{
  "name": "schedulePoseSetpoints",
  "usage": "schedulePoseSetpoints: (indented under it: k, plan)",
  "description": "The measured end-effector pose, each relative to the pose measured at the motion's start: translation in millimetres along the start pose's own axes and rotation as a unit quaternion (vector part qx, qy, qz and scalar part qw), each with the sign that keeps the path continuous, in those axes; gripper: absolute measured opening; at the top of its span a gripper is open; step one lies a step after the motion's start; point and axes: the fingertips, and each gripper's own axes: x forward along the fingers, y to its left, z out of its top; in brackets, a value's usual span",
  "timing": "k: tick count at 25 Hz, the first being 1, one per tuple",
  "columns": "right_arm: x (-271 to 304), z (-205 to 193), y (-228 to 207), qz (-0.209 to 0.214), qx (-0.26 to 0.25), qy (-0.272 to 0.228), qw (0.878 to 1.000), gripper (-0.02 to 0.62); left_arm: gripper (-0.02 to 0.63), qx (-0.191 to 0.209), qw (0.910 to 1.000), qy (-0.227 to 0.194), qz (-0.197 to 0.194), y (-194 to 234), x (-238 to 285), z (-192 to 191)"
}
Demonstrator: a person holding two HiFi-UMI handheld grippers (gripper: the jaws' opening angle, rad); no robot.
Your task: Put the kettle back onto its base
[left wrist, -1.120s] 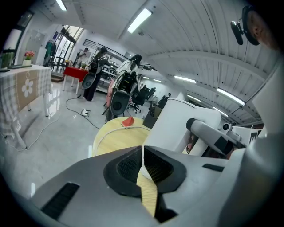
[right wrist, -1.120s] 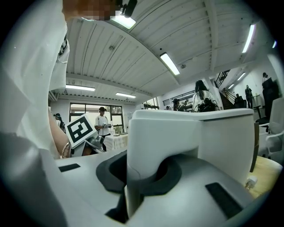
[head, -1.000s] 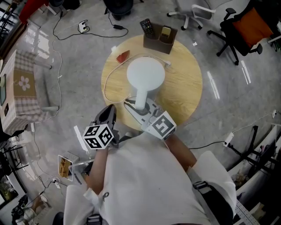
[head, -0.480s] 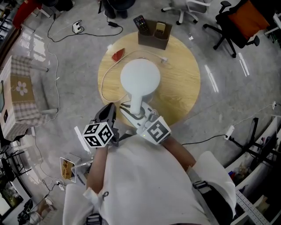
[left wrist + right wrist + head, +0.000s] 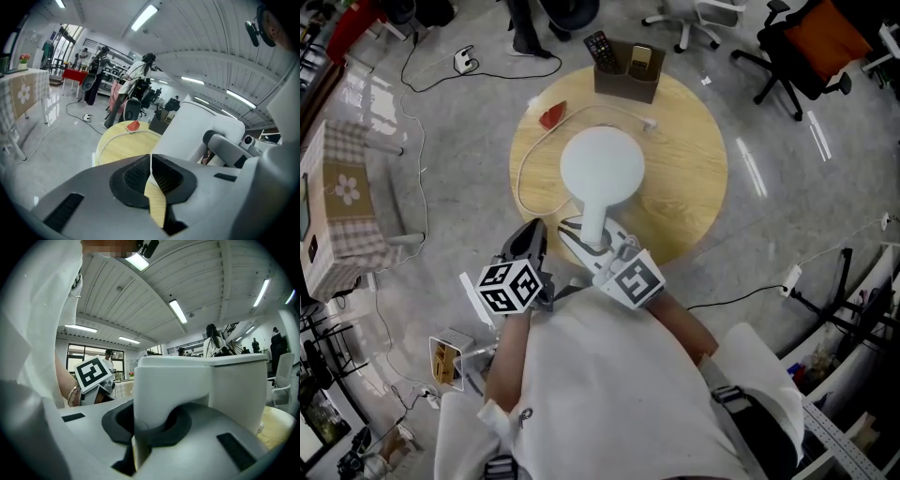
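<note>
Placement step. The right gripper (image 5: 596, 240) has its jaws clamped on the handle (image 5: 159, 394) of the white kettle (image 5: 600, 167), which sits over the middle of the round bench (image 5: 698, 187). Its wide top hides what lies beneath, so the base cannot be seen, nor whether the kettle is already seated. A white cable (image 5: 523, 178) loops toward that spot. The left gripper (image 5: 532, 239) hovers off the bench edge, jaws pressed together on nothing. The next move probably calls for lowering the kettle level and centred until it seats, then releasing the handle.

Head view looking down, gripper views close, sharing kettle (image 5: 601, 167)
</note>
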Motion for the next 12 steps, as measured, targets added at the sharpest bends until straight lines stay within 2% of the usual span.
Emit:
schedulePoseSetpoints:
  k: [3,8,12]
  plan:
    - [-1,-2,2,0.003,-0.023,0.009,1.0,0.046,0.034,0.002,1.0,-0.001,0.001,0,-3,-2]
    - [-3,-10,9,0.001,-0.025,0.014,1.0,0.046,0.035,-0.001,1.0,-0.006,0.008,4,-11,-4]
    - [-4,-24,21,0.007,-0.047,0.036,0.998,0.046,0.034,-0.001,0.9999,-0.008,0.011,8,-17,-6]
